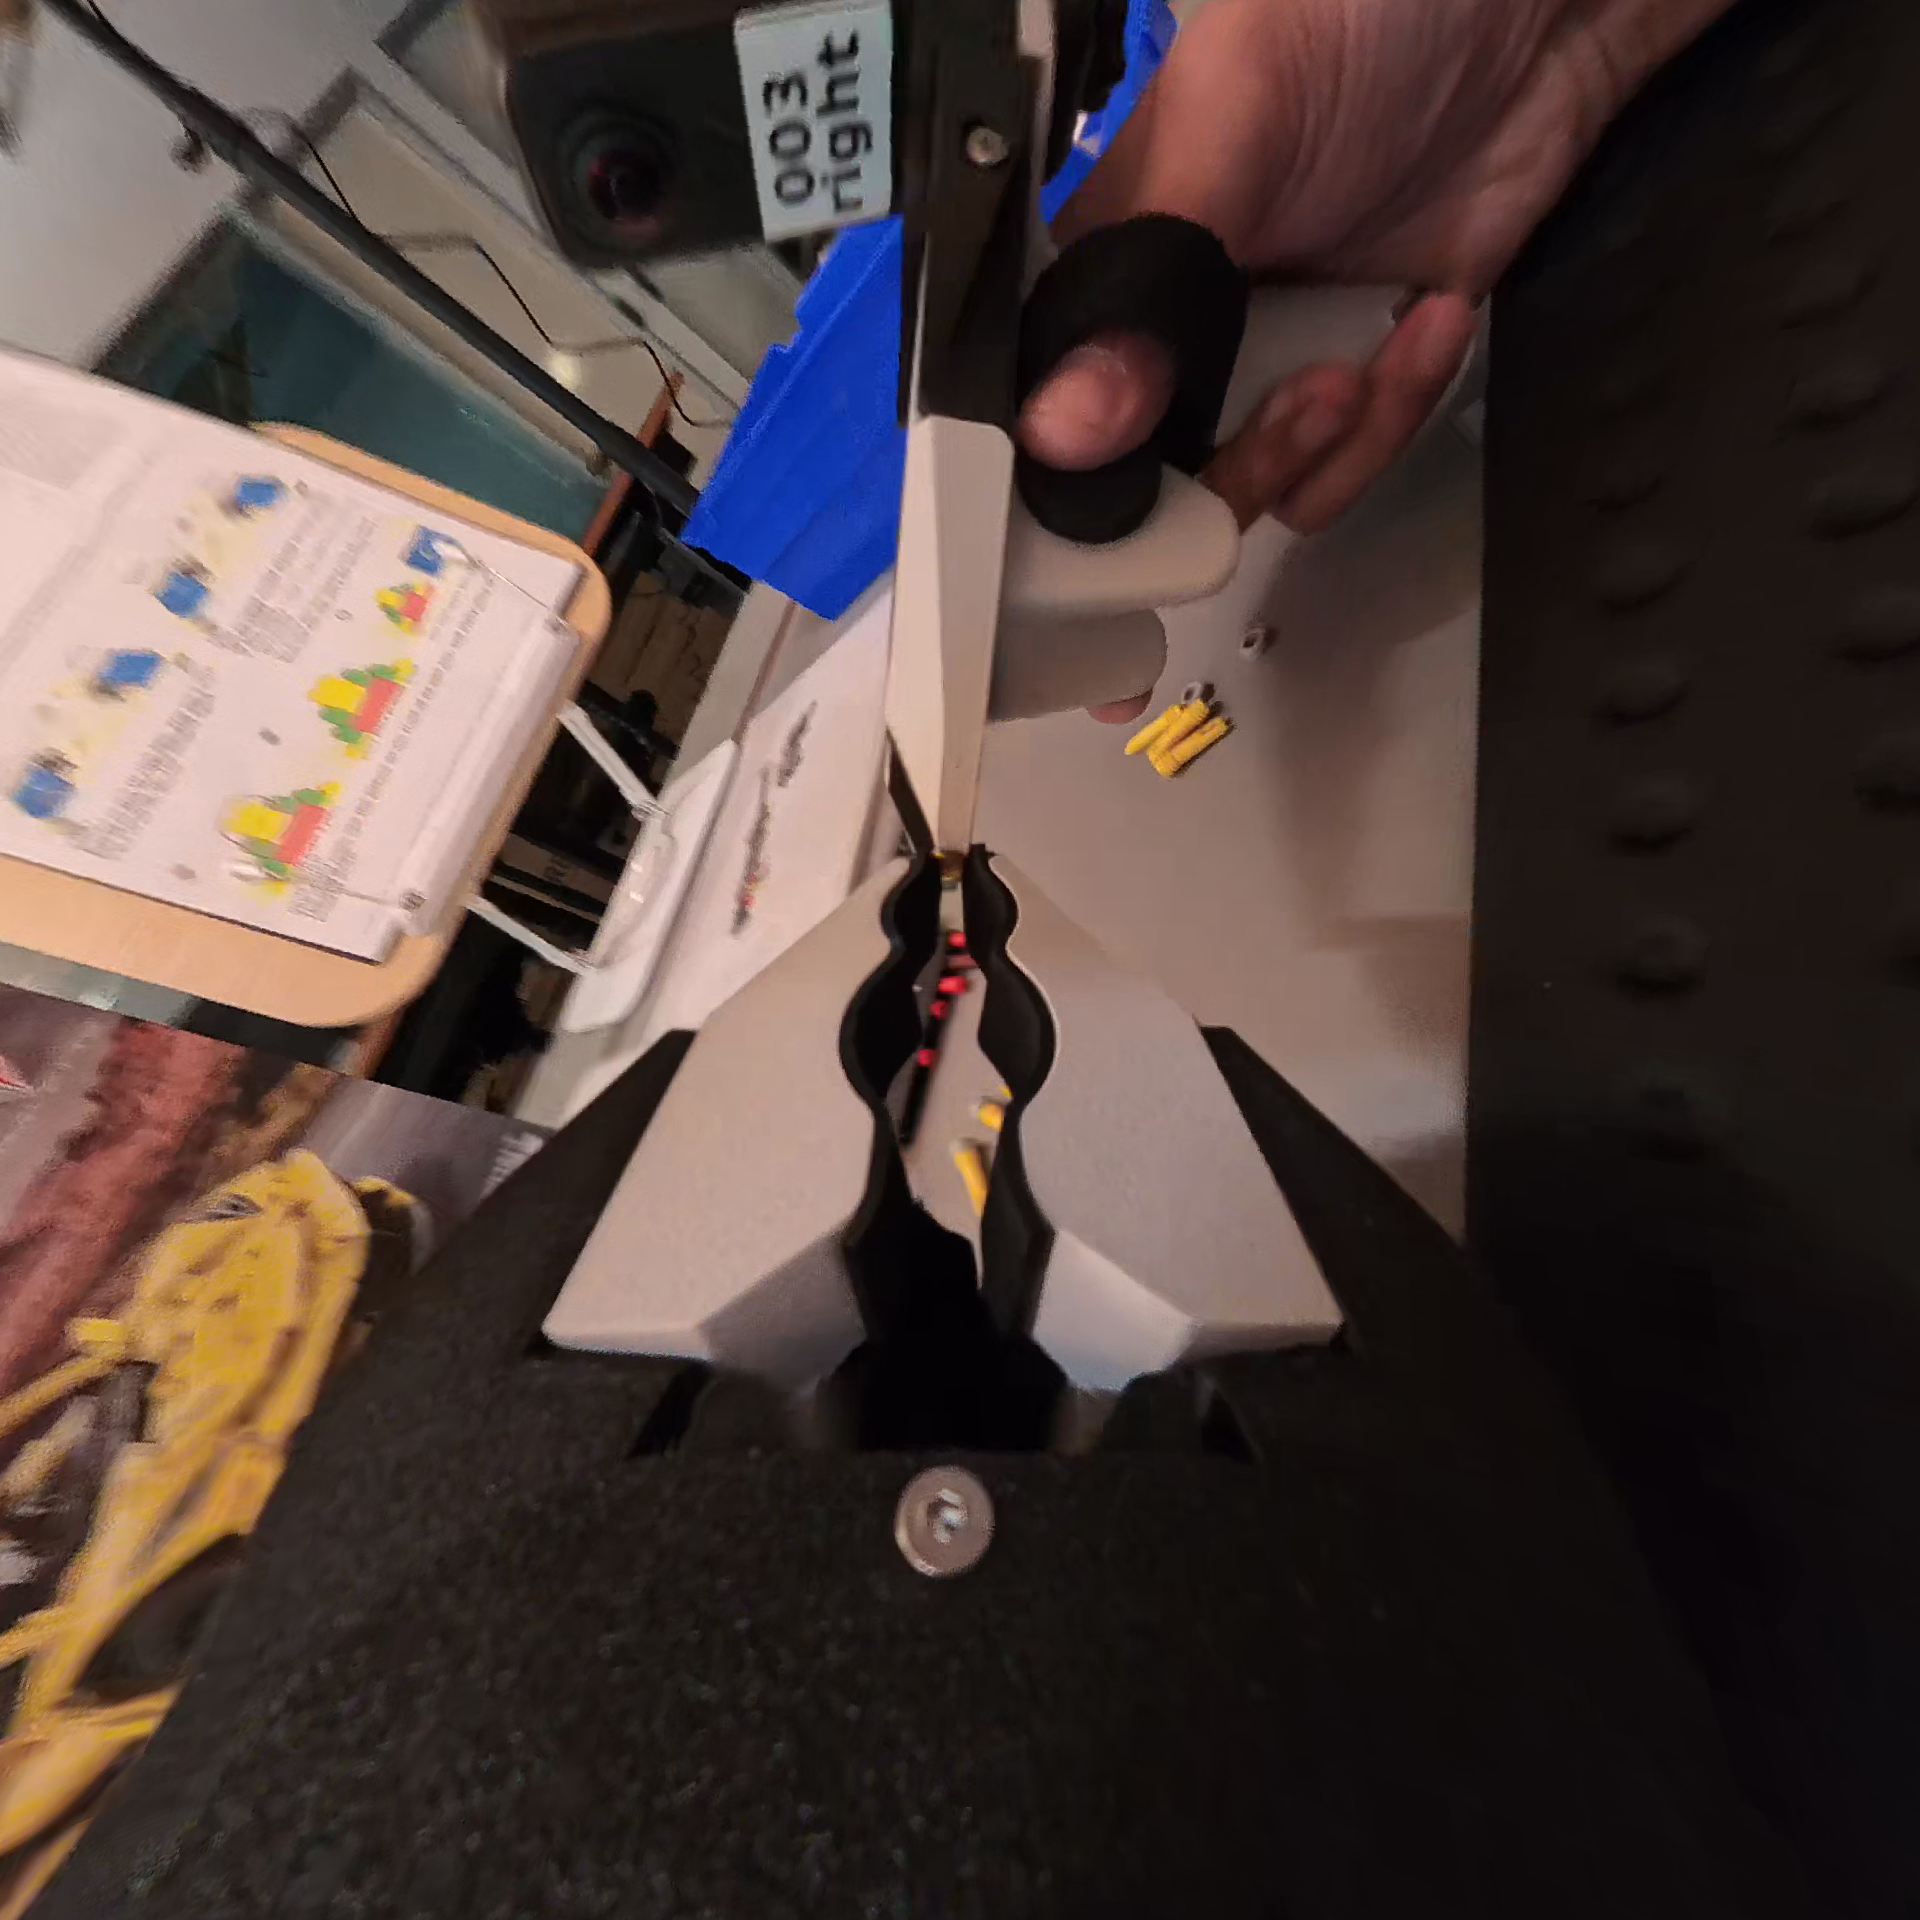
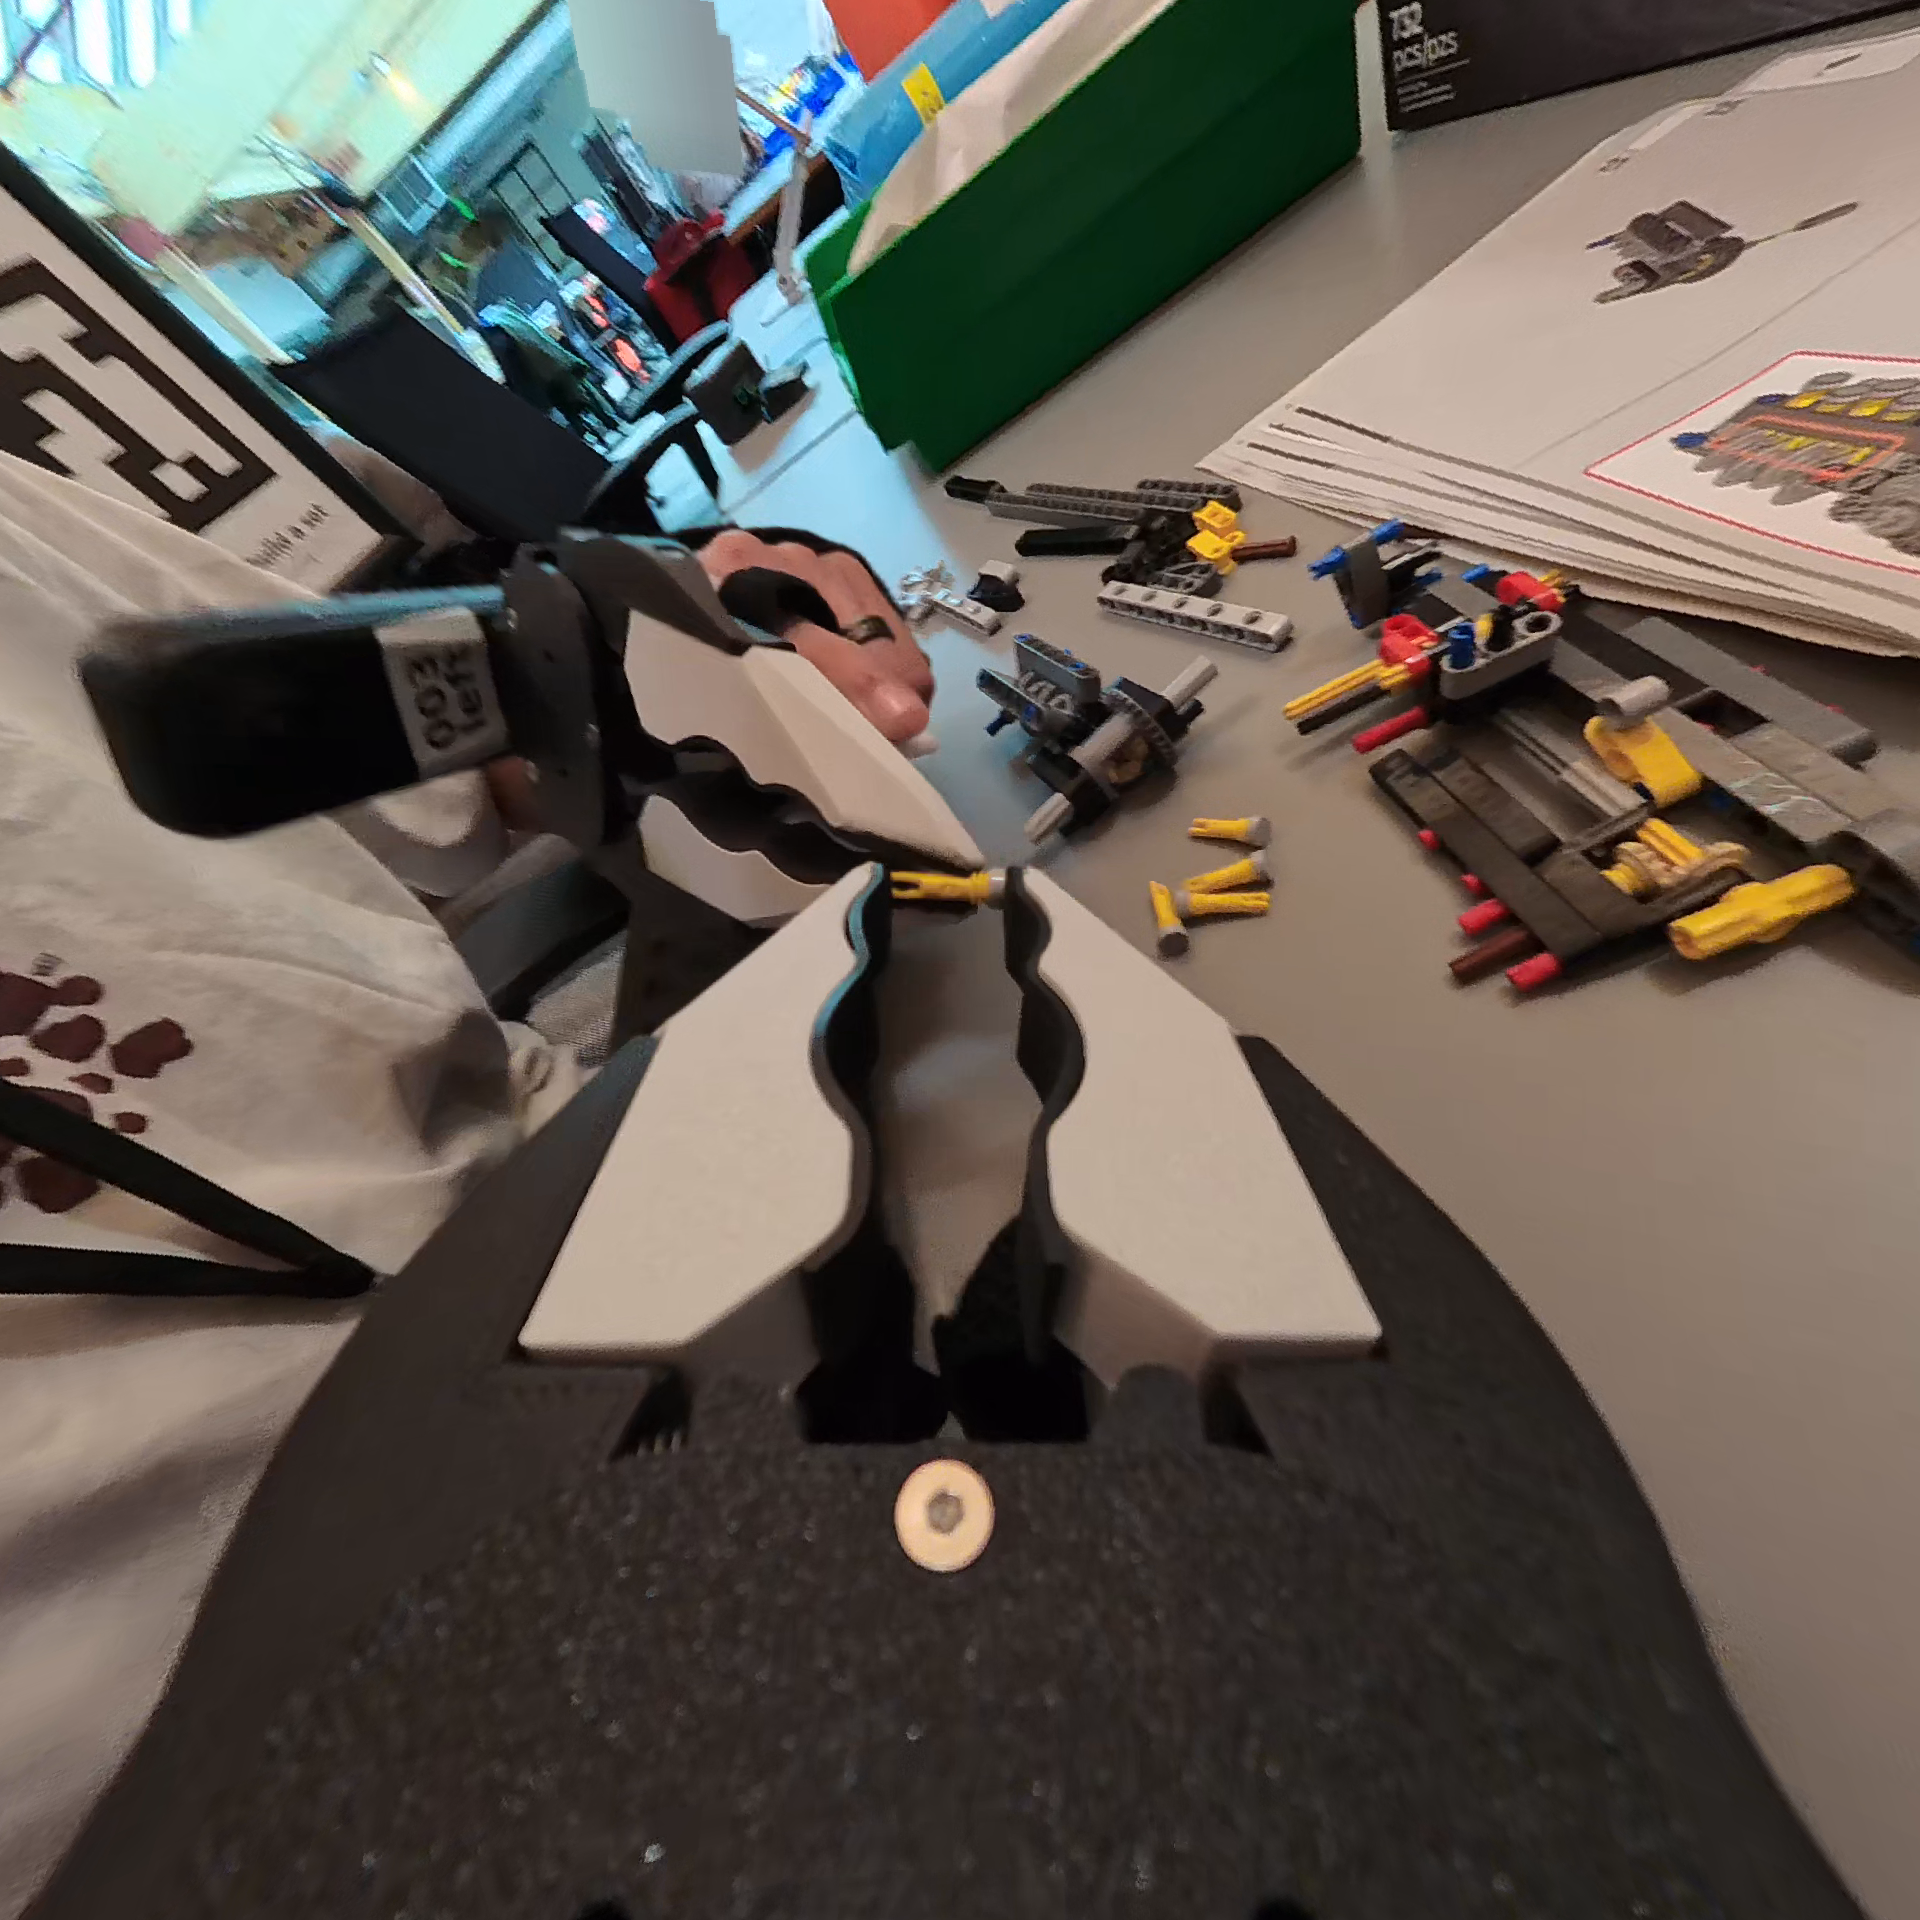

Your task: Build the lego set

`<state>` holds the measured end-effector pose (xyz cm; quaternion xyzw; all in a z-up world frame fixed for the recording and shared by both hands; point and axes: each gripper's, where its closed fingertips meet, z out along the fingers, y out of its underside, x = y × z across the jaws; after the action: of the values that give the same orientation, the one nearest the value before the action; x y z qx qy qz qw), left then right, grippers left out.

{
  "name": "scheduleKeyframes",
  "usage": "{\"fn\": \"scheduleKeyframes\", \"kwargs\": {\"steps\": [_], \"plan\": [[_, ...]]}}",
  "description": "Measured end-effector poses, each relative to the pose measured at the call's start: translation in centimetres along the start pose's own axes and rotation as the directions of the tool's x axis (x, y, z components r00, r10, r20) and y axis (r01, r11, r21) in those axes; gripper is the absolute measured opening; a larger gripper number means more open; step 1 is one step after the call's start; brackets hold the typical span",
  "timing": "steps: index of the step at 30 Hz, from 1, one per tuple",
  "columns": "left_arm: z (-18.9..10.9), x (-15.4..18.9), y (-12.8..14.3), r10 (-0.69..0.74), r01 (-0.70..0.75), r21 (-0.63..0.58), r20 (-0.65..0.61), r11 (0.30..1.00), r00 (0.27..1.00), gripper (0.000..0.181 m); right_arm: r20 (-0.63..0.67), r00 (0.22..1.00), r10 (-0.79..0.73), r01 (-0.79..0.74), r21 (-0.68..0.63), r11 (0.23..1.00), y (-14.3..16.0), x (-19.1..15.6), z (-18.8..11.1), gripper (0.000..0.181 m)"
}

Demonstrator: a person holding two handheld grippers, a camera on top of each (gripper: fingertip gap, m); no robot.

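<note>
A small yellow pin with a grey end (image 2: 940,885) lies crosswise between the tips of my right gripper (image 2: 951,883), which is shut on it end to end above the grey table (image 2: 1351,1195). My left gripper (image 2: 961,864) comes in from the left, and its tips meet the same pin. In the left wrist view my left gripper (image 1: 949,858) is nearly closed, with the pin (image 1: 948,860) seen end-on at its tips. My right gripper (image 1: 951,831) points down onto it from above. Several loose yellow pins (image 2: 1216,883) lie just right of the grippers and also show in the left wrist view (image 1: 1179,738).
A partly built dark model (image 2: 1621,790) with red and yellow parts lies at the right, with a small gear assembly (image 2: 1091,727) and loose beams (image 2: 1195,613) behind. An open instruction booklet (image 2: 1621,343), a green box (image 2: 1039,260), a blue bin (image 1: 821,436) and a clipboard stand (image 1: 260,675) surround them. Both grippers' tips are close together, under 4 cm apart.
</note>
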<state>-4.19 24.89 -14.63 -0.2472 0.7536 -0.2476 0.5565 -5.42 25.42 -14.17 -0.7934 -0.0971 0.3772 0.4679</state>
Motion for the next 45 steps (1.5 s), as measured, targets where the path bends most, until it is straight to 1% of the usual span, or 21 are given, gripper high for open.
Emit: {"fn": "scheduleKeyframes", "kwargs": {"steps": [1,2,3,5,7,8,10,11,14,16,20,22,23,25,28,30,31,34,38,41,45], "plan": [[0.1,0.3,0.3,-0.034,0.033,-0.015,-0.033,0.999,0.999,0.004,-0.021,1.0,-0.012,0.012,-0.013,1.0,0.2,0.3,0.0,0.021],[0.0,0.4,0.5,-0.042,0.041,-0.022,-0.055,0.999,0.998,0.01,-0.035,0.999,-0.022,0.021,-0.018,1.0,0.2,0.6,0.0,0.021],[-0.3,0.3,0.9,-0.054,0.052,-0.028,-0.061,0.998,0.997,0.018,-0.095,0.995,-0.032,0.03,-0.025,0.999,0.1,1.6,-0.2,0.021],[-0.9,0.0,1.9,-0.106,0.101,-0.055,-0.086,0.993,0.991,0.032,-0.219,0.968,-0.12,0.097,-0.113,0.989,0.7,3.6,-0.1,0.021],[-1.8,-1.9,2.4,-0.149,0.148,-0.055,-0.013,0.987,0.989,0.032,-0.297,0.923,-0.244,0.168,-0.259,0.951,1.8,4.9,0.7,0.021],[-2.2,-3.0,2.8,-0.191,0.193,-0.054,0.033,0.98,0.981,0.028,-0.314,0.896,-0.315,0.207,-0.332,0.92,2.3,5.2,1.1,0.021],[-3.1,-4.9,3.8,-0.283,0.289,-0.052,0.101,0.956,0.954,0.026,-0.345,0.847,-0.405,0.25,-0.413,0.876,2.6,6.0,1.7,0.021],[-3.4,-5.7,4.3,-0.326,0.334,-0.042,0.124,0.942,0.937,0.025,-0.335,0.845,-0.416,0.25,-0.44,0.862,2.9,6.2,1.9,0.022],[-3.8,-7.4,5.0,-0.479,0.483,0.005,0.135,0.876,0.867,0.023,-0.313,0.864,-0.394,0.221,-0.469,0.855,3.8,6.8,2.2,0.022],[-3.7,-7.8,5.5,-0.572,0.575,0.006,0.115,0.818,0.812,0.024,-0.292,0.884,-0.366,0.215,-0.442,0.871,3.6,6.4,2.7,0.022],[-3.6,-8.2,6.7,-0.719,0.724,-0.008,0.11,0.689,0.686,0.025,-0.31,0.864,-0.398,0.234,-0.452,0.861,3.6,6.6,3.0,0.026],[-3.8,-8.5,6.2,-0.782,0.783,0.023,0.072,0.622,0.619,0.025,-0.335,0.847,-0.413,0.244,-0.444,0.862,3.1,6.4,2.1,0.032],[-3.9,-8.7,5.8,-0.806,0.805,0.047,0.051,0.592,0.59,0.025,-0.352,0.841,-0.411,0.245,-0.429,0.87,2.8,6.3,1.2,0.032],[-4.1,-8.8,5.1,-0.845,0.843,0.072,-0.005,0.534,0.535,0.027,-0.397,0.828,-0.396,0.231,-0.402,0.886,2.5,6.1,-1.8,0.031],[-3.9,-7.9,4.6,-0.885,0.889,0.037,-0.081,0.457,0.459,0.027,-0.487,0.802,-0.346,0.148,-0.4,0.905,3.8,6.8,-7.0,0.028],[-3.7,-7.2,4.1,-0.883,0.89,0.014,-0.119,0.456,0.454,0.027,-0.506,0.811,-0.293,0.108,-0.363,0.926,4.7,6.4,-8.7,0.025],[-3.6,-6.8,3.8,-0.876,0.884,0.004,-0.13,0.468,0.465,0.027,-0.508,0.816,-0.274,0.088,-0.359,0.929,5.3,6.2,-8.9,0.025],[-3.2,-5.3,3.3,-0.837,0.843,-0.041,-0.146,0.537,0.527,0.027,-0.508,0.818,-0.271,0.071,-0.379,0.923,6.7,5.3,-8.2,0.026],[-3.0,-3.0,2.6,-0.785,0.784,-0.104,-0.204,0.612,0.585,0.027,-0.529,0.797,-0.291,0.099,-0.362,0.927,6.4,4.7,-7.3,0.02],[-2.7,-1.9,2.5,-0.761,0.753,-0.137,-0.223,0.643,0.609,0.026,-0.51,0.795,-0.327,0.125,-0.39,0.912,6.4,4.3,-6.0,0.018],[-2.7,-1.3,2.3,-0.743,0.734,-0.146,-0.239,0.664,0.625,0.026,-0.526,0.776,-0.347,0.094,-0.448,0.889,6.9,5.3,-5.4,0.017]]}}
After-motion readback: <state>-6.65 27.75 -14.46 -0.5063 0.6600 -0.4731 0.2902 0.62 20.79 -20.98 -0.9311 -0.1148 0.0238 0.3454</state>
